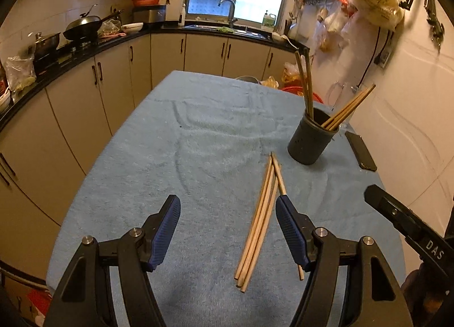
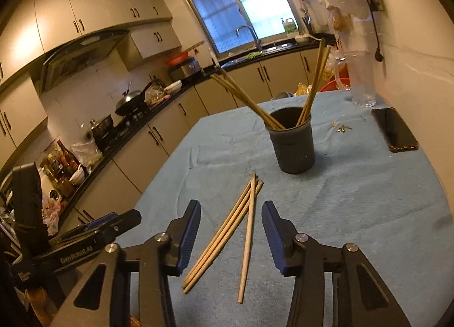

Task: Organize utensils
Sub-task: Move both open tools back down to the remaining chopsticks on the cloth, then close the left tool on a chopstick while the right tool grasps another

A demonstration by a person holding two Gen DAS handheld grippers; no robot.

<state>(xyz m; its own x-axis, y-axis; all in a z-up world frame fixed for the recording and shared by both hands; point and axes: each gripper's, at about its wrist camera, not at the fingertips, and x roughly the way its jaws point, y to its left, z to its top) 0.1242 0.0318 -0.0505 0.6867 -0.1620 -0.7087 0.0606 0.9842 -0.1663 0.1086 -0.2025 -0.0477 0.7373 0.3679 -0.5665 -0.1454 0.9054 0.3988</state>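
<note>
Four loose wooden chopsticks [image 2: 227, 233] flat on cloth, more leaning in upright dark holder [image 2: 292, 142]

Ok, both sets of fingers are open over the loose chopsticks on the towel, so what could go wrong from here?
1. The loose chopsticks lie fanned and overlapping, so the right gripper may pinch several at once or flick one aside.
2. The chopsticks in the holder lean outward on both sides of the dark holder; a new one could snag them or tip it.
3. The left gripper hovers close by; the two grippers could collide.
</note>
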